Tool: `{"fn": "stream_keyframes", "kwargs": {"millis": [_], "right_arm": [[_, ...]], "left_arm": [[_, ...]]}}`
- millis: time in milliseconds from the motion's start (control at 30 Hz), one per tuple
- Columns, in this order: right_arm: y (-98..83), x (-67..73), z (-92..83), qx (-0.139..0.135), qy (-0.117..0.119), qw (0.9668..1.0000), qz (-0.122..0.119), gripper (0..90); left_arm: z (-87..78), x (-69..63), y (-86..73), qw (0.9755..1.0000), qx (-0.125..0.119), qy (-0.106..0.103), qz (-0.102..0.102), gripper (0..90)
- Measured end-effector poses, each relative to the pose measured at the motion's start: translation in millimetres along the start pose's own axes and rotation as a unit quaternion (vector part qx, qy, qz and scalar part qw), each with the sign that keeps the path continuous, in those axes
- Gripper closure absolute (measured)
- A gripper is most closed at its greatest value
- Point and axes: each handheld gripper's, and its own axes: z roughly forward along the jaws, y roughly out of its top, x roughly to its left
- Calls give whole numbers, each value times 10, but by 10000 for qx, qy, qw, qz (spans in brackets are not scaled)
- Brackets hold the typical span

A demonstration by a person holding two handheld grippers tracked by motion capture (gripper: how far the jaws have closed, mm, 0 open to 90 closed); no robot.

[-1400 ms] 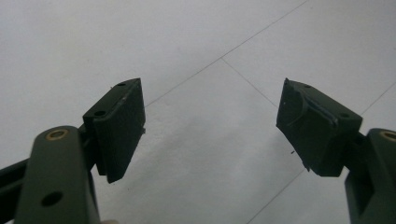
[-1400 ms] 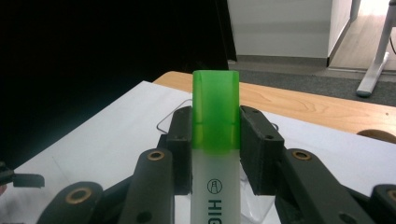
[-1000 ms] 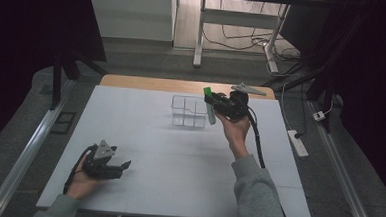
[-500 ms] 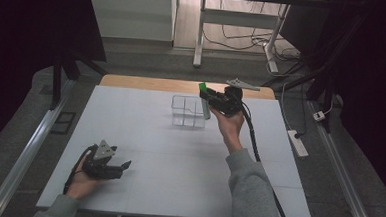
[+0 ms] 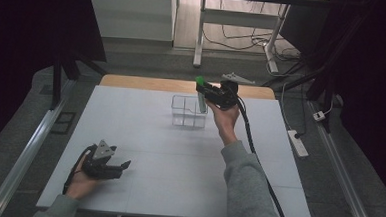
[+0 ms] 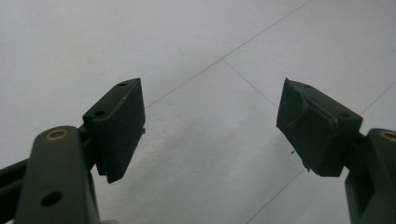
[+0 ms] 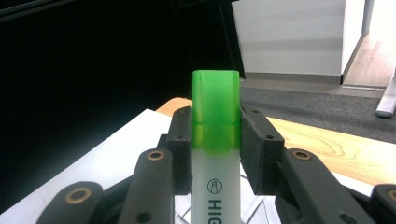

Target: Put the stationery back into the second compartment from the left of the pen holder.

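A highlighter [image 7: 215, 154] with a green cap and a whitish barrel stands between the black jaws of my right gripper [image 7: 215, 140], which is shut on it. In the high view that gripper [image 5: 207, 91] is held up over the right rim of a clear plastic bin [image 5: 185, 113], and the green cap of the highlighter [image 5: 200, 82] points left and away. My left gripper [image 5: 120, 166] rests low at the near left of the white table [image 5: 144, 136]. Its jaws stand wide apart in the left gripper view [image 6: 210, 126], with bare table between them.
The clear bin has dividers inside. A wooden strip [image 5: 147, 82] runs along the table's far edge. A grey plate [image 5: 235, 78] lies on it behind the right hand. A white power strip [image 5: 297, 142] lies on the floor at the right.
The right hand has carried the highlighter a little left and farther back, to above the bin's right side. The left hand has stayed where it was.
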Motion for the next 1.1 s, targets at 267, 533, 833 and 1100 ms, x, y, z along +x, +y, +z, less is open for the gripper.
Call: {"fn": "stream_keyframes", "kwargs": {"millis": [267, 533, 833, 1100], "right_arm": [[60, 1, 116, -98, 39, 9999, -23, 662], [73, -4, 273, -114, 80, 9999, -19, 662], [32, -25, 448, -123, 123, 9998, 9, 661], [6, -28, 504, -141, 123, 9998, -27, 659]], "left_arm": [[-2, 12, -5, 10000, -16, -7, -25, 238], [-5, 30, -12, 10000, -18, -4, -36, 238], [2, 29, -10, 10000, 2, 0, -16, 238], [7, 34, -15, 10000, 9, 8, -28, 237]]}}
